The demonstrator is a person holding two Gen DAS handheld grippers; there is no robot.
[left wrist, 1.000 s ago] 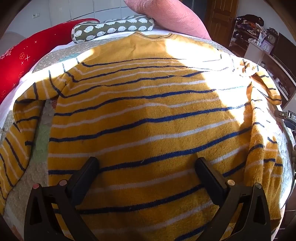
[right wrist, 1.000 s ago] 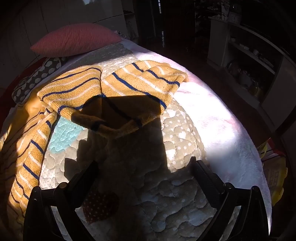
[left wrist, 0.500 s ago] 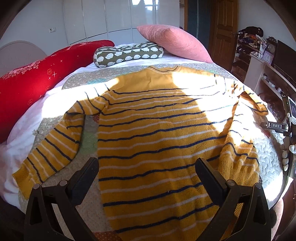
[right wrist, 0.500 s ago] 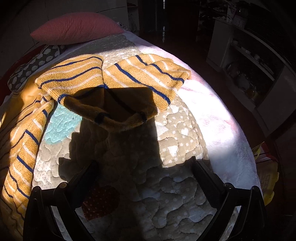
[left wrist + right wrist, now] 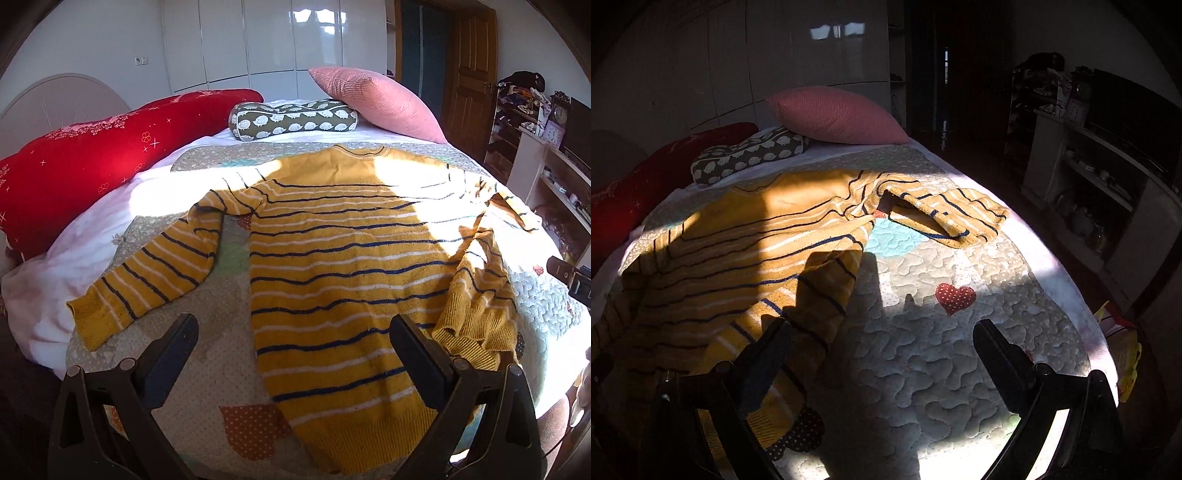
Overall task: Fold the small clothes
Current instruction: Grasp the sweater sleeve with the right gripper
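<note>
My left gripper [image 5: 293,343] and right gripper [image 5: 882,349] both hang wide apart and empty above the bed [image 5: 942,332], with the striped yellow sweater [image 5: 343,266] spread flat ahead of my left gripper and forward-left of my right.

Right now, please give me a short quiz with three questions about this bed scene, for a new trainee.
1. True or false: the left gripper is shut on the yellow striped sweater.
2. Which sleeve is bunched up?
A. the sleeve toward the shelves
B. the sleeve toward the red pillow
3. Fill in: the red patch on the quilt, seen ahead of the right gripper, has the shape of a ____.

Key: 1 false; 2 A; 3 heart.
</note>
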